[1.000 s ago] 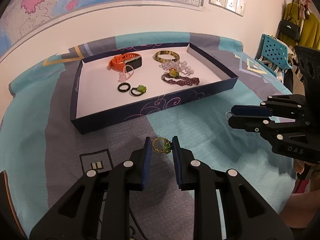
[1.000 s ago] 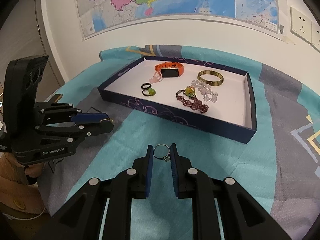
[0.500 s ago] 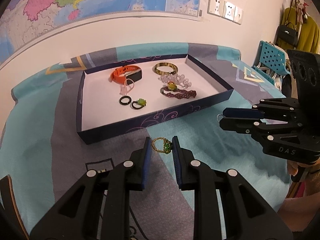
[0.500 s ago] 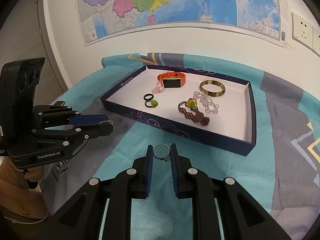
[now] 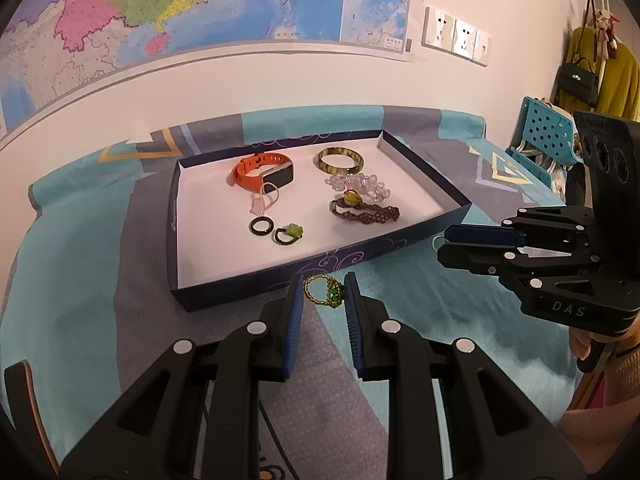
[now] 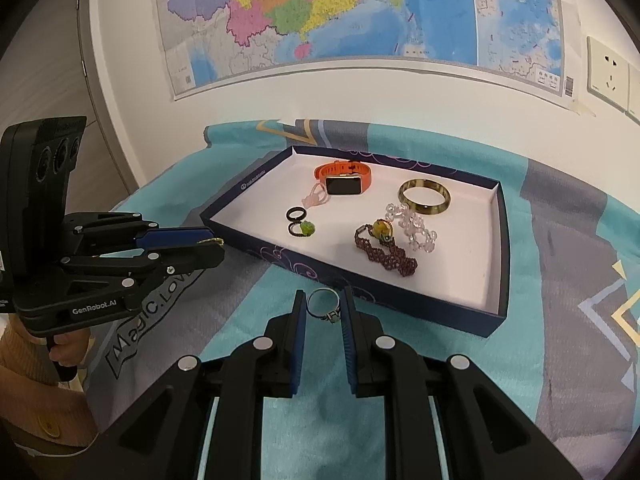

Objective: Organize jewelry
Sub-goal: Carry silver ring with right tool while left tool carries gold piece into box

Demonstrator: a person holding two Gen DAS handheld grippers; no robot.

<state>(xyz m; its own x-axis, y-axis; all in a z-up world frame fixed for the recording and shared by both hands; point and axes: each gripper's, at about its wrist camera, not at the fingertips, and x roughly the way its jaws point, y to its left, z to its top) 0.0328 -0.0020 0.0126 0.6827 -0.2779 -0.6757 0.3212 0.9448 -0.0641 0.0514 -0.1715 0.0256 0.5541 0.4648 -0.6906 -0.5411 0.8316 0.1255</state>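
My left gripper (image 5: 323,292) is shut on a gold beaded ring with a green stone (image 5: 325,289), held above the cloth just in front of the dark blue tray (image 5: 280,278). My right gripper (image 6: 323,307) is shut on a thin silver ring (image 6: 325,307), held in front of the tray's near wall (image 6: 380,298). The tray holds an orange watch (image 5: 262,171), a green-gold bangle (image 5: 341,159), a clear bead bracelet (image 5: 362,181), a purple beaded bracelet (image 5: 366,213), a black ring (image 5: 261,226) and a green-stone ring (image 5: 289,233). Each gripper shows in the other's view: the right (image 5: 476,242), the left (image 6: 180,246).
A teal and grey patterned cloth (image 5: 100,248) covers the table. A wall with a map (image 6: 360,20) and sockets (image 5: 456,36) stands behind it. A blue perforated chair (image 5: 548,136) and hanging bags (image 5: 580,80) are at the far right.
Both grippers have risen and moved closer to the tray's front wall, each still holding its ring. The tray's contents have not moved.
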